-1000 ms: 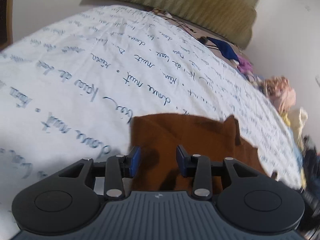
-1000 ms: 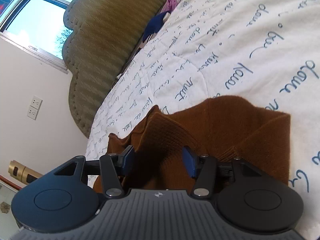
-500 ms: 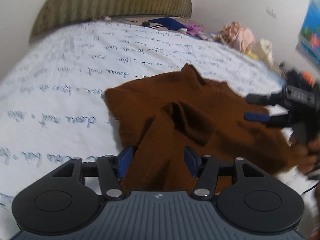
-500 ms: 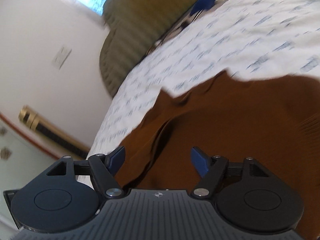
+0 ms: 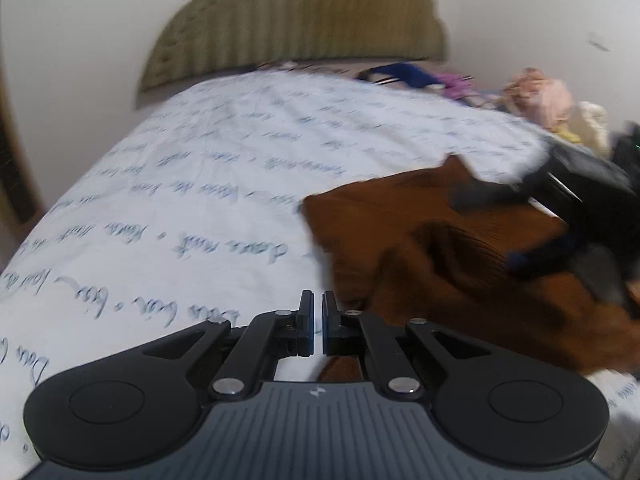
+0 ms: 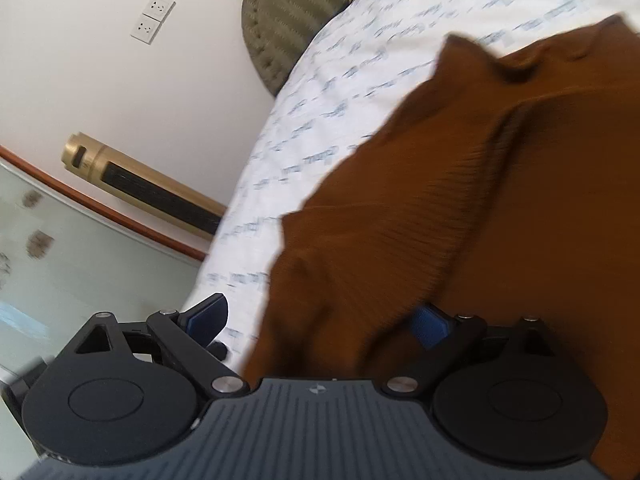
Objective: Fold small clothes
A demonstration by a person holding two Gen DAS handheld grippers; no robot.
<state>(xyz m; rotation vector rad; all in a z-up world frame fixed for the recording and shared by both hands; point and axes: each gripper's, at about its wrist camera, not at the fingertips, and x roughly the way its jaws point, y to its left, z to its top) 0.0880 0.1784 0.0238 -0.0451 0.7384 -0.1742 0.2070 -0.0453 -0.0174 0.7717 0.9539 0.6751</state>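
Note:
A rust-brown knitted garment (image 5: 432, 256) lies rumpled on the white bedspread (image 5: 200, 208) printed with blue script. My left gripper (image 5: 318, 316) is shut just off the garment's left edge, and only a sliver of bedspread shows between its pads. In the same view my right gripper (image 5: 508, 228) is a blur over the garment's right side. In the right wrist view the garment (image 6: 460, 200) fills the middle. The jaws of my right gripper (image 6: 320, 316) are opening wide. A fold of the fabric lies between them, and the blue pads (image 6: 430, 320) are not pressing on it.
A padded olive headboard (image 5: 304, 28) stands at the far end of the bed. Blue, purple and pink clothes (image 5: 532, 96) are piled by the far right edge. Beside the bed stand a gold tower appliance (image 6: 140, 184) and a wall with sockets (image 6: 154, 20).
My left gripper shut and slid left off the brown garment. My right gripper opened wider and swung across the garment, which now lies more spread out.

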